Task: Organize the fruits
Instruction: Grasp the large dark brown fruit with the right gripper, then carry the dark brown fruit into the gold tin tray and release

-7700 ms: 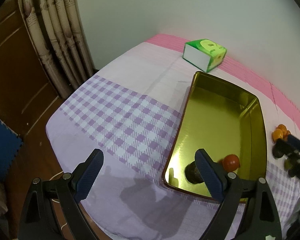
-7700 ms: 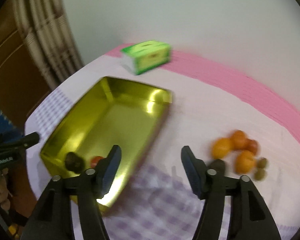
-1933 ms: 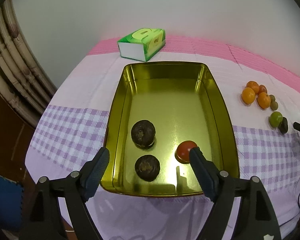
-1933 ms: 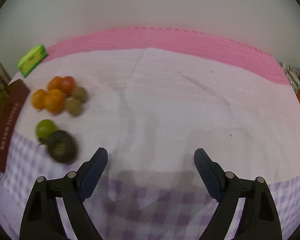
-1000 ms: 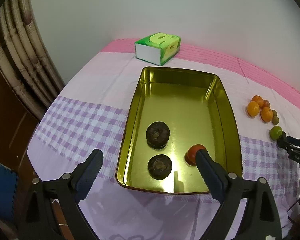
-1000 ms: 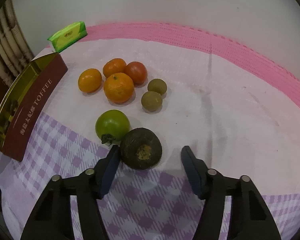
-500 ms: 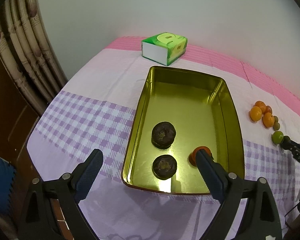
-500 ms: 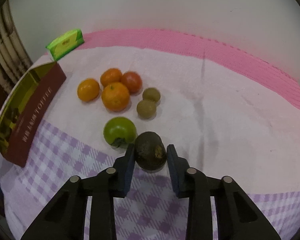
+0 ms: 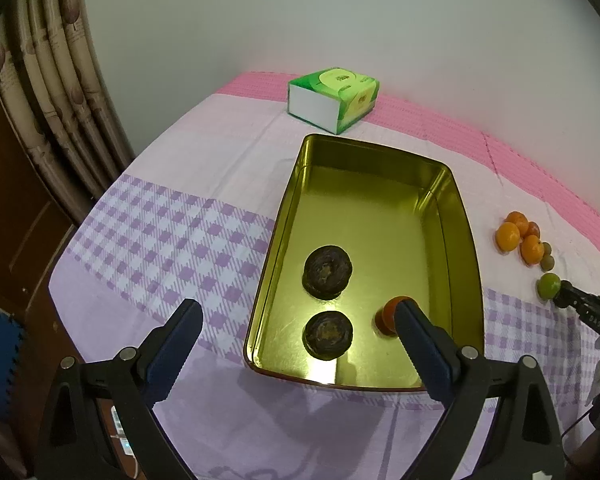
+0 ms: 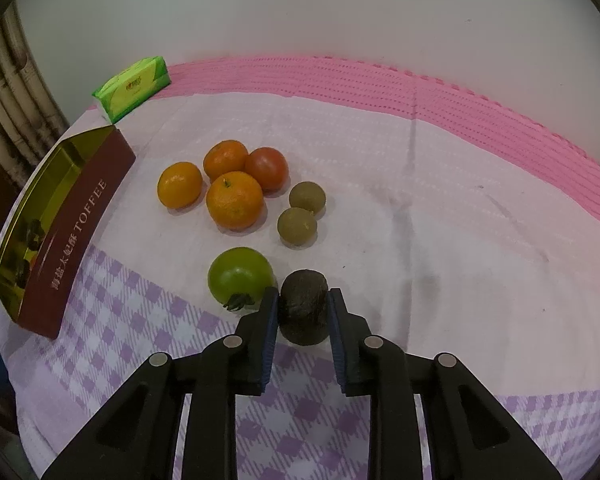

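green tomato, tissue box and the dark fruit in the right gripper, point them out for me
green tomato [image 10: 239, 275]: right wrist view, middle of its skin.
tissue box [image 9: 334, 95]: left wrist view, its green top face.
dark fruit [image 10: 303, 306]: right wrist view, its side between the right gripper's [image 10: 302, 305] pads.

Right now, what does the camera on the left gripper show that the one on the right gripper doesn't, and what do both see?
Only the left view shows the open left gripper and the floor of the gold metal tin, holding two dark round fruits and a small red fruit.

Only the right view shows the right gripper shut on a third dark round fruit, and the tin's maroon side.

Both show the tin, the green tissue box, the green tomato and the oranges.
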### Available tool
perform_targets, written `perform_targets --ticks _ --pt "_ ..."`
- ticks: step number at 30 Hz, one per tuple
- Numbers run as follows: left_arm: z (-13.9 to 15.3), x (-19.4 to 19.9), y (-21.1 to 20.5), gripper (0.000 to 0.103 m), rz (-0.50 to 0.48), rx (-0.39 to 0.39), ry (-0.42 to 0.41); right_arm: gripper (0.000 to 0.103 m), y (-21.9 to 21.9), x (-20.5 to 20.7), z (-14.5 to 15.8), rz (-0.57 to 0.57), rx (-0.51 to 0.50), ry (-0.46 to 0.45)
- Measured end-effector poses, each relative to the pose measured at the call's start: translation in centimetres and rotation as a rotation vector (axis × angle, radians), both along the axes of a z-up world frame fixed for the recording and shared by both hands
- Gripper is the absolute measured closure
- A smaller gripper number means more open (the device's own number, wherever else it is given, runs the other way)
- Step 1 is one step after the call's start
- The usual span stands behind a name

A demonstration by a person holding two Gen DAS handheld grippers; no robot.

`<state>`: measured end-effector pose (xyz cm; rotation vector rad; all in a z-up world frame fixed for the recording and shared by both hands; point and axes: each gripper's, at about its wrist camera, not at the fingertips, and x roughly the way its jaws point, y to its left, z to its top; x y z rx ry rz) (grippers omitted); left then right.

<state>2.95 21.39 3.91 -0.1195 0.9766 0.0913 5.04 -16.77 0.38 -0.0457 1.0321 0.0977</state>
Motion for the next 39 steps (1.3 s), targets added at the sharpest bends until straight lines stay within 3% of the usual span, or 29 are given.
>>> perform_targets --ticks 12,23,31,39 --pt "-0.2 0.2 0.1 0.008 0.009 -0.002 0.002 0.069 0.4 0.2 -0.7 0.007 -0.010 0.017" --pt "0.0 0.2 0.7 0.007 0.028 -0.018 -0.004 0.069 1.5 -0.4 2.9 0.024 0.007 -0.040" --pt "0.5 -0.1 1.9 0.002 0.071 -0.037 -0.016 0.069 8.3 0.8 5.9 0.170 0.059 -0.086" --pt "0.7 -0.8 4.2 0.001 0.144 -0.061 -0.002 0.069 18.1 2.3 5.4 0.334 0.113 -0.077"
